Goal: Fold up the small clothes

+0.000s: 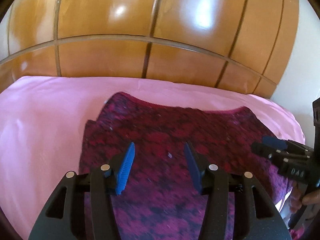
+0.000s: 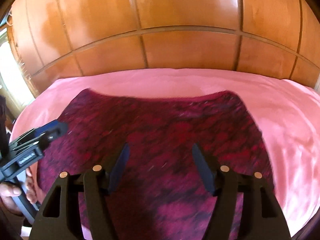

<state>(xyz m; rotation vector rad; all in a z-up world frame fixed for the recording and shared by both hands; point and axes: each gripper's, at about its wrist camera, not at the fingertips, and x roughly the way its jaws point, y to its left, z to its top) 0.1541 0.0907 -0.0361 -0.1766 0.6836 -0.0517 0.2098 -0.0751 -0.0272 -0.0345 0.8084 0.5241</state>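
Observation:
A red, magenta and black mottled knit garment lies spread flat on a pink bed sheet. It also shows in the right wrist view. My left gripper is open and empty, hovering over the garment's near left part; it also shows from the side in the right wrist view. My right gripper is open and empty over the garment's near middle; it also shows at the right edge of the left wrist view. Both views are motion-blurred.
A glossy wooden panelled headboard rises behind the bed. The pink sheet surrounds the garment on the left, right and far sides. A hand holds the right gripper's handle. A bright window is at far left.

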